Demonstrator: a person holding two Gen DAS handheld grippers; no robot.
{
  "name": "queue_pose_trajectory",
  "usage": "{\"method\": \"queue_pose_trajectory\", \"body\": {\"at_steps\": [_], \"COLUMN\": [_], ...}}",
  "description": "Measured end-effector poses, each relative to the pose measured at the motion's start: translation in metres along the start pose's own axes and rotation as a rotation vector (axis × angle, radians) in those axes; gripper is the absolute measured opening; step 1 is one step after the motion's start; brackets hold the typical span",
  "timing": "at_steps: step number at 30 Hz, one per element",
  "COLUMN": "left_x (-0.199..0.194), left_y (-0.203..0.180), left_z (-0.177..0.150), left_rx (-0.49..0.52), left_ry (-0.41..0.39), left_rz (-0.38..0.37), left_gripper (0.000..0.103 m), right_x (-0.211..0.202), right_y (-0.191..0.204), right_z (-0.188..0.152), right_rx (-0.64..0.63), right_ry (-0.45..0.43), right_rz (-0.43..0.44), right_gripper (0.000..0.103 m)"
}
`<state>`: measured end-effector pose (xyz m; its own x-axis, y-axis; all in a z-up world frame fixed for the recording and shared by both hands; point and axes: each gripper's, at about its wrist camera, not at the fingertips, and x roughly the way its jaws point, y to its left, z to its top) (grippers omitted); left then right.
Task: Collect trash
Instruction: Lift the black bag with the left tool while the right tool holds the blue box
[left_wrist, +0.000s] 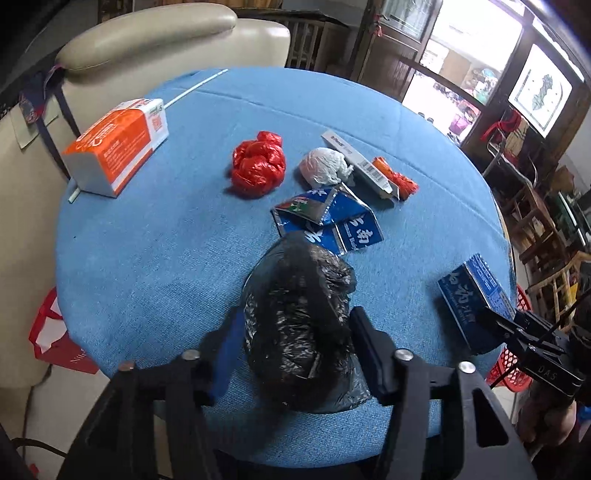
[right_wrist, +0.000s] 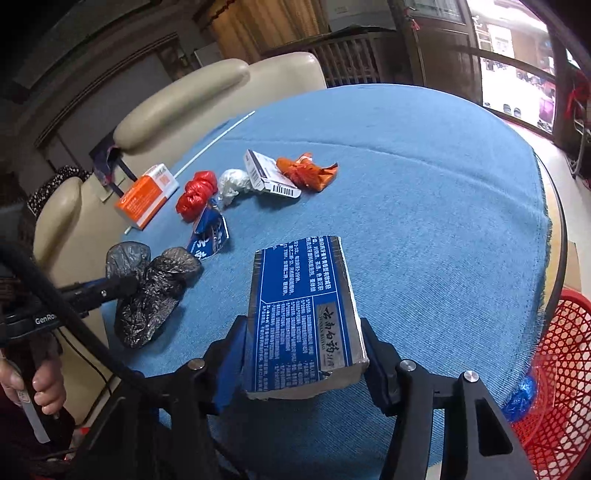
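A crumpled black plastic bag (left_wrist: 295, 325) lies on the blue tablecloth (left_wrist: 147, 258) between the fingers of my left gripper (left_wrist: 297, 314). The jaws stand open around the bag, close on both sides. My right gripper (right_wrist: 303, 325) is shut on a blue box with white print (right_wrist: 303, 314), which points up and away from me. In the left wrist view that box (left_wrist: 472, 295) hangs near the table's right edge. Further back lie a red bag ball (left_wrist: 258, 168), a white bag ball (left_wrist: 323, 168), a torn blue carton (left_wrist: 328, 218), a slim white box (left_wrist: 360, 162) and an orange wrapper (left_wrist: 399, 179).
An orange and white box (left_wrist: 118, 147) and a white straw (left_wrist: 195, 86) sit at the table's far left. A red mesh basket (right_wrist: 554, 369) stands on the floor by the right edge. A beige sofa (left_wrist: 166, 33) is behind the table, a red paper bag (left_wrist: 51, 332) below left.
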<state>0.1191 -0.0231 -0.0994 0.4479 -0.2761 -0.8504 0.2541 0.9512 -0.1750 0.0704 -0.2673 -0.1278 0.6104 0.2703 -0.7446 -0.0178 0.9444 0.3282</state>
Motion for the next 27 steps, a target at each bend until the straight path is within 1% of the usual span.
{"method": "queue_pose_trajectory", "body": {"at_steps": [3,8,9,10,11,12,15,19,22,24,27], "left_x": [0.004,0.027,0.033,0.037,0.040,0.041,0.030,0.011,-0.009,-0.020,-0.036], "left_y": [-0.002,-0.006,-0.006,-0.005,-0.004,-0.004,-0.009,-0.020,-0.032,-0.039,-0.053], "left_z": [0.000,-0.002,-0.004,-0.005,-0.006,-0.006,-0.007,-0.003,-0.003,-0.002,-0.003], "left_rx": [-0.003,-0.004,-0.006,-0.011,-0.017,-0.020,0.005,0.043,0.087,0.107,0.145], "left_ry": [0.013,0.051,0.062,0.068,0.079,0.082,0.024,-0.032,-0.079,-0.096,-0.122], "left_rz": [-0.026,-0.022,-0.012,-0.015,-0.031,-0.037,-0.019,-0.002,0.038,0.060,0.122], "left_gripper": [0.067,0.067,0.065,0.057,0.042,0.042,0.041,0.041,0.041,0.041,0.041], "right_x": [-0.004,-0.012,-0.014,-0.016,-0.018,-0.020,-0.024,-0.031,-0.037,-0.042,-0.050], "right_y": [-0.004,-0.006,-0.007,-0.007,-0.007,-0.007,-0.009,-0.008,-0.008,-0.007,-0.008], "right_z": [0.000,0.001,0.000,0.000,0.000,0.000,0.000,-0.001,-0.004,-0.004,-0.005], "right_rx": [0.005,0.007,0.007,0.006,0.004,0.002,0.004,0.004,0.002,0.001,0.000], "right_ry": [-0.011,-0.036,-0.042,-0.049,-0.055,-0.060,-0.070,-0.088,-0.101,-0.115,-0.133], "right_rz": [-0.003,0.010,0.015,0.019,0.021,0.018,0.019,0.017,0.013,0.009,-0.001], "right_gripper": [0.060,0.060,0.060,0.060,0.060,0.060,0.060,0.060,0.060,0.060,0.060]}}
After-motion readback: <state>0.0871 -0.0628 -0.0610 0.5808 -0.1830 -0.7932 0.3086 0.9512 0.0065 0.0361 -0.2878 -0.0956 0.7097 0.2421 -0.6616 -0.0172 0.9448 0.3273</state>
